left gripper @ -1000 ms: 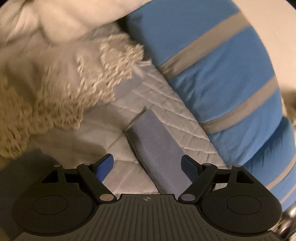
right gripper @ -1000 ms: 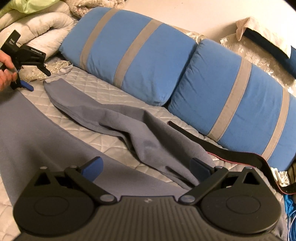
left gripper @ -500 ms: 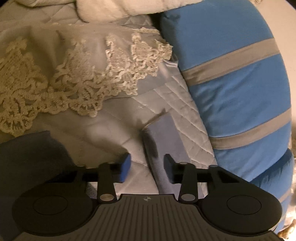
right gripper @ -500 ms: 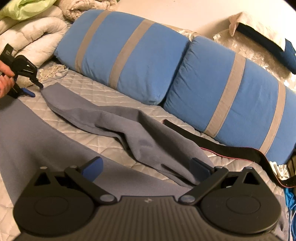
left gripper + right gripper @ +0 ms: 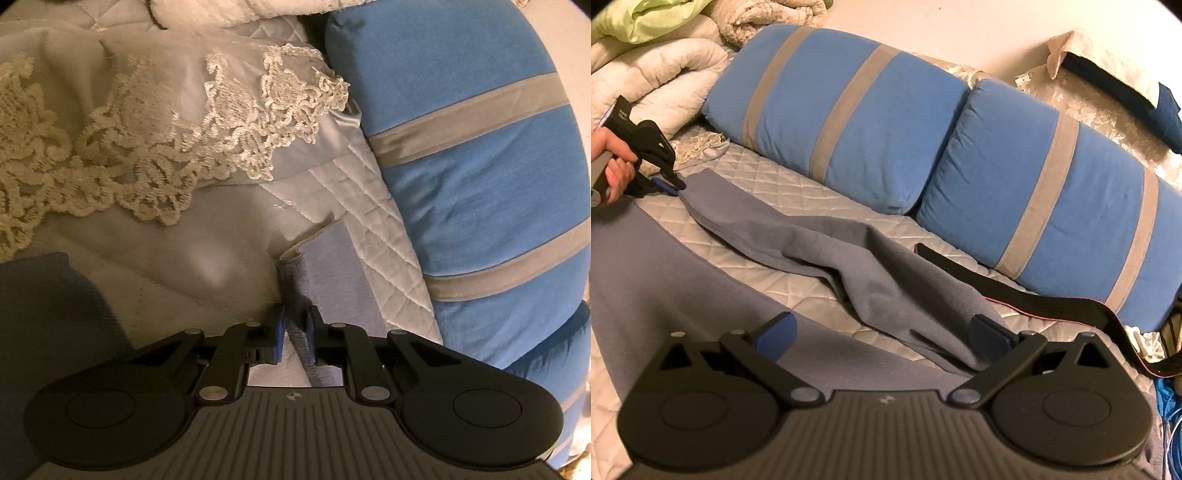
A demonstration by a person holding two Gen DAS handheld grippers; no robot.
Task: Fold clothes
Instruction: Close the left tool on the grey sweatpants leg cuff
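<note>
Grey-blue trousers [image 5: 871,273] lie spread on the quilted bed, one leg running to the far left, the other [image 5: 646,258] nearer. My left gripper [image 5: 294,332] is shut on the cuff end of the far leg [image 5: 295,284]; it also shows in the right wrist view [image 5: 670,184], pinching that end. My right gripper [image 5: 882,332] is open and empty, just above the trousers where the legs meet.
Two blue cushions with grey stripes [image 5: 857,122] [image 5: 1052,199] line the back of the bed. A lace-edged cloth [image 5: 166,147] and white duvets [image 5: 657,81] lie at the far left. A black strap [image 5: 1034,299] lies in front of the right cushion.
My left gripper has closed from wide open onto the end of the trouser leg. The right gripper has stayed open and drifted only slightly.
</note>
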